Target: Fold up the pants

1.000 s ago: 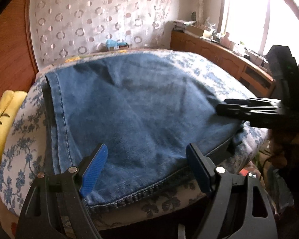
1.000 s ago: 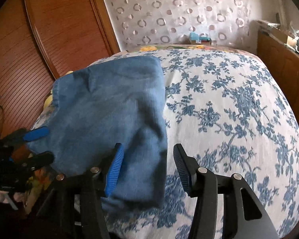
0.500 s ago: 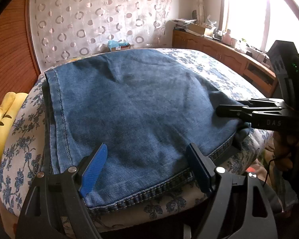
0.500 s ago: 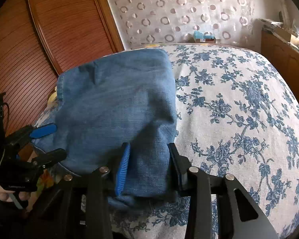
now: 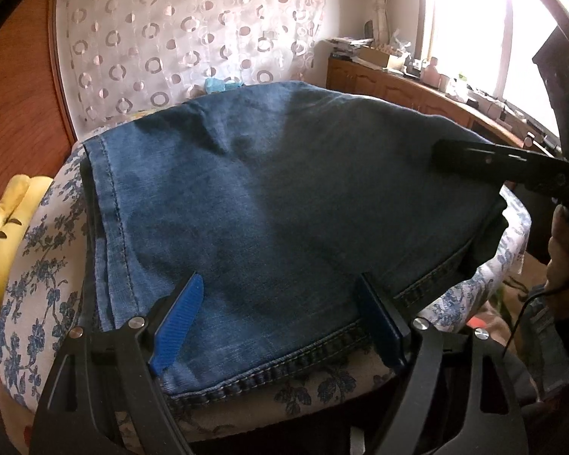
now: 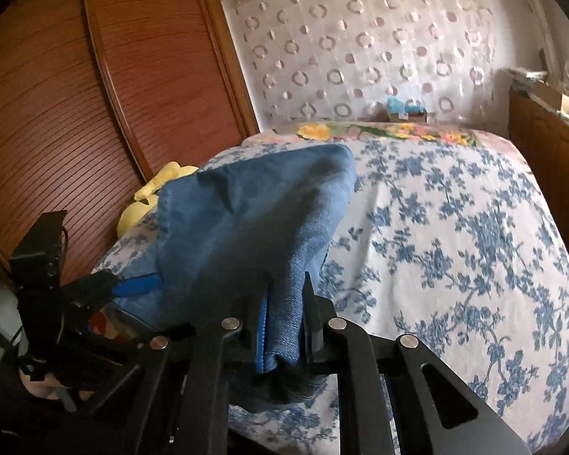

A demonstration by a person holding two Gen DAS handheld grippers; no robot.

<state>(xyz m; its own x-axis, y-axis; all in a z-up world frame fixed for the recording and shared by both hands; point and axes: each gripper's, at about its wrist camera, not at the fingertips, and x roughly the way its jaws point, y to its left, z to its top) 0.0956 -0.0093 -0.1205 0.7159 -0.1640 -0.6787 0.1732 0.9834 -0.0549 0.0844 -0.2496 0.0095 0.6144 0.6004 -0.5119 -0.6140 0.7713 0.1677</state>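
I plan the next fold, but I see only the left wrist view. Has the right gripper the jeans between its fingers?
Observer: Yes, the right gripper is closing its jaws on a bunched edge of the jeans.
Operator: Is the cloth lifted there?
Observer: Yes, it slopes up from the floral bedsheet to that gripper like a tent.
Operator: What lies beyond the jeans?
Observer: To their right, only that bedsheet shows.

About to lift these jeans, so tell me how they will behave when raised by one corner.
The jeans will likely sag: the corner the closing right gripper pinches already tents and creases. They are probably heavyish, being layered denim. Slipping seems unlikely, as ribbed pads bite the bunched cloth.
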